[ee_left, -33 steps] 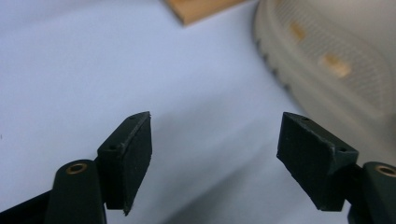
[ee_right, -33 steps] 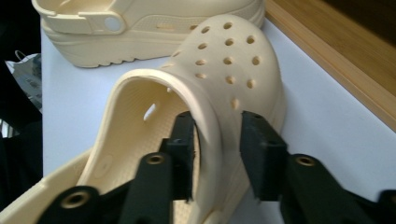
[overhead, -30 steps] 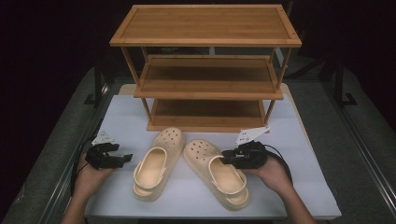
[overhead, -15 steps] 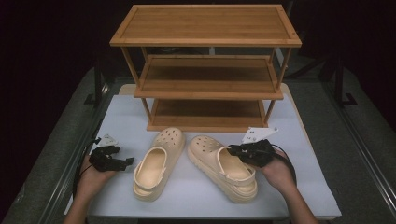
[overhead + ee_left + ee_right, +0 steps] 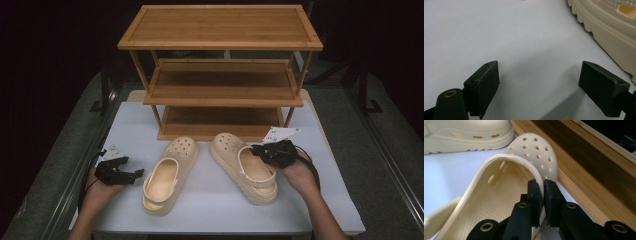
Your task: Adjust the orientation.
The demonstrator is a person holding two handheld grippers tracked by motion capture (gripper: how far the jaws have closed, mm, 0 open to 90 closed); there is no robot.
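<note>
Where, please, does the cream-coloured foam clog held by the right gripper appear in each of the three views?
High view: the cream-coloured foam clog lies right of centre on the white table, its rim pinched by the right gripper.
Left gripper view: I cannot place this clog here; the ridged sole at the upper right looks like the other clog.
Right gripper view: it spans the centre and left, rim between the jaws.
Shared landmark: the bamboo shoe rack.

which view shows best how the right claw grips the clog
The right gripper view: the right claw is shut on the right clog at its rim. The high view shows that clog whole, the grip too small. The left gripper view shows another sole.
</note>
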